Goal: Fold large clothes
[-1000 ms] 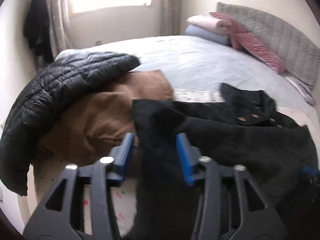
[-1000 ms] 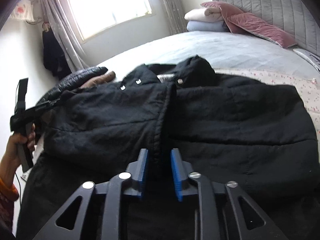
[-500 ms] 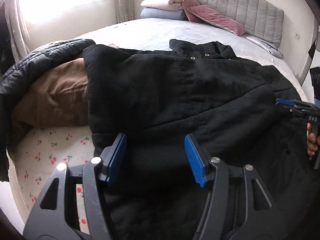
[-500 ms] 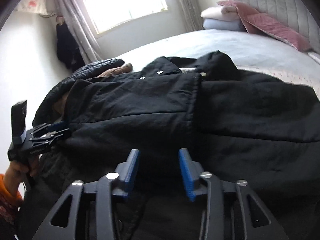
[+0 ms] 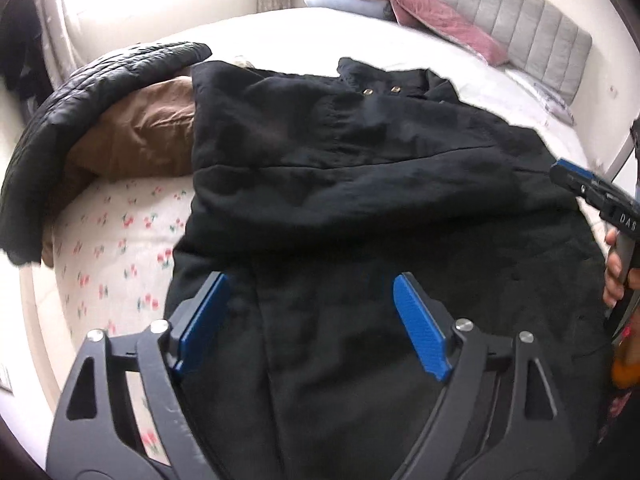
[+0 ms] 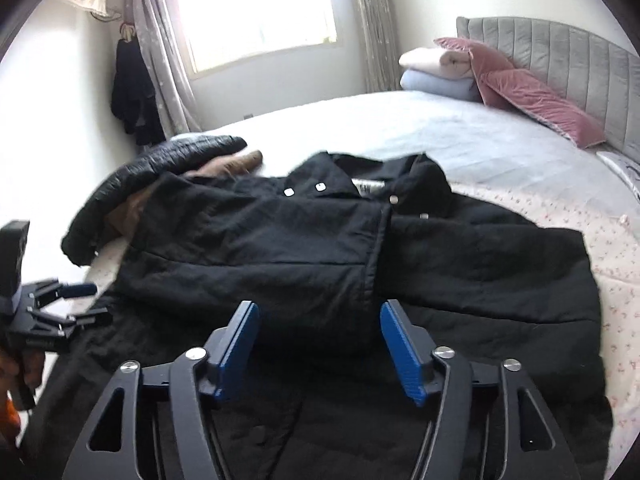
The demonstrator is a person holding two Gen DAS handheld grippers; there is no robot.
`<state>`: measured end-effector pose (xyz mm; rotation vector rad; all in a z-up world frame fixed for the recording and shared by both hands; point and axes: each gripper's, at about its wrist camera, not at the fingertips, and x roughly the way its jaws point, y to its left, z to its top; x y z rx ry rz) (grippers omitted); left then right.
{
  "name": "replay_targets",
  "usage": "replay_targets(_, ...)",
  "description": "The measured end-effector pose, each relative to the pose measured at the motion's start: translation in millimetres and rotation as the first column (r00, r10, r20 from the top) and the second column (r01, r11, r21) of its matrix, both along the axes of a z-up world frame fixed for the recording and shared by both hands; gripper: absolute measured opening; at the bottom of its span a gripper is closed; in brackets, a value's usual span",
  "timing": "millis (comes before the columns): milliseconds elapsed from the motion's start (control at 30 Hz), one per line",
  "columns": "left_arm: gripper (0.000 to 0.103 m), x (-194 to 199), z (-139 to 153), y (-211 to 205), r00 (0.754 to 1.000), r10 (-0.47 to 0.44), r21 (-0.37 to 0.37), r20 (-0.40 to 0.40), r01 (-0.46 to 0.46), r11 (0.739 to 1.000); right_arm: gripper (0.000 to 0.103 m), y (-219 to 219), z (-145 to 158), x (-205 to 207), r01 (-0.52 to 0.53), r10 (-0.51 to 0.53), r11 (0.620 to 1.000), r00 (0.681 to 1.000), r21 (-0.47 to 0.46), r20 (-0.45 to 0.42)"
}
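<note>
Since earlier frame, black coat (image 5: 360, 184) fabric released from both sets of jaws; jaws just opened. Left hand-held gripper (image 5: 310, 320) now spread wide above coat's lower part, nothing pinched. Right hand-held gripper (image 6: 318, 344) also parted, poised over folded front panel, nothing held. Coat laid across bed (image 6: 460, 132), one side folded over middle, collar toward headboard. Quilted black jacket (image 5: 100, 92) and brown garment (image 5: 144, 136) heaped beside it.

My view, bedroom: bright window (image 6: 256, 12) with grey patterned curtains (image 6: 372, 28); white walls (image 6: 52, 92); grey padded headboard (image 6: 560, 60); pale blue bed (image 6: 380, 124); pink cushions (image 6: 532, 92); dark garment hanging (image 6: 134, 96) in the corner.
</note>
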<state>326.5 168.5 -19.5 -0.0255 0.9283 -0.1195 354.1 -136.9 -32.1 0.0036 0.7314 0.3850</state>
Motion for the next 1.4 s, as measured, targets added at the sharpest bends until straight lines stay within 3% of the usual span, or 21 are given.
replay_targets(67,0.094,-14,5,-6,1.0,0.007,-0.028,0.012,-0.007,1.0,0.076,-5,9,-18,0.014,-0.014,1.0,1.0,-0.005,-0.012)
replay_targets(267,0.094,-49,6,-24,1.0,0.011,-0.054,-0.003,-0.011,0.998,0.081,-31,16,-67,0.027,-0.029,0.999,0.998,-0.042,-0.053)
replay_targets(433,0.094,-83,8,-36,1.0,-0.007,-0.021,-0.01,0.006,1.0,0.082,-54,20,-106,0.066,-0.071,0.995,0.996,-0.075,-0.059)
replay_targets(800,0.095,-161,12,-27,0.998,-0.069,0.054,-0.009,0.069,0.996,0.086,-97,22,-181,0.067,-0.072,0.997,0.99,-0.045,-0.121)
replay_targets(1000,0.095,-187,4,1,0.997,-0.058,0.0,-0.042,0.058,0.998,0.087,-142,20,-215,0.092,-0.082,0.994,0.983,0.051,-0.167)
replay_targets(1233,0.095,-204,-7,39,0.996,-0.02,-0.059,-0.089,0.015,0.998,0.087,-186,7,-244,0.131,-0.119,0.991,0.966,0.039,-0.231)
replay_targets(1400,0.095,-212,-17,64,0.992,-0.014,-0.138,-0.129,-0.004,0.99,0.087,-223,0,-262,0.16,-0.117,0.978,0.952,0.134,-0.284)
